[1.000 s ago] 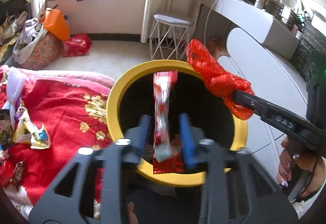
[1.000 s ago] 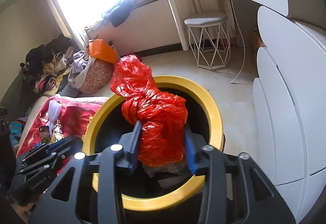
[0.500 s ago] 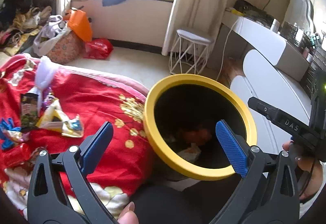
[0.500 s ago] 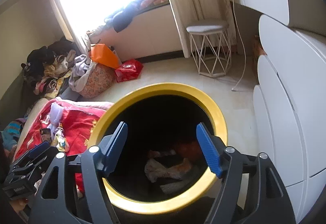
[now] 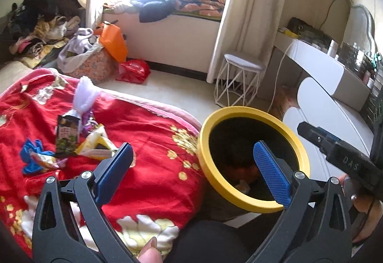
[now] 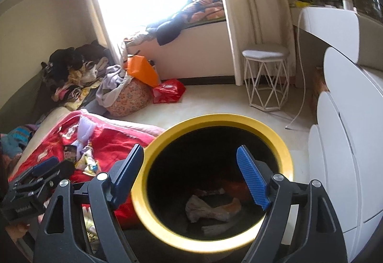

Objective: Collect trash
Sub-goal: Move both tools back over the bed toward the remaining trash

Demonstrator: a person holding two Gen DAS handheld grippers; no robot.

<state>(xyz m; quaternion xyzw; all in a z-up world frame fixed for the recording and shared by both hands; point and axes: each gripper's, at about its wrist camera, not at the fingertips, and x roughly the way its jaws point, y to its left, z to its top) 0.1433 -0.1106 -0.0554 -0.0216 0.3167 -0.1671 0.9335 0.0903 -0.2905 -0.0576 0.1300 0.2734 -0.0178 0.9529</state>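
While over bin: both tools empty.
Left tool [image 5: 191, 168]: jaws wide apart.
Right tool [image 6: 191, 173]: jaws opening.
Bin [image 6: 153, 150]: mouth up.
Wrappers [image 5: 92, 143]: on bed, strewn.

Both grippers are showing black frames with silver screws. Ribbed blue pads [image 5: 271, 175] are lining their fingers [image 6: 252, 178].
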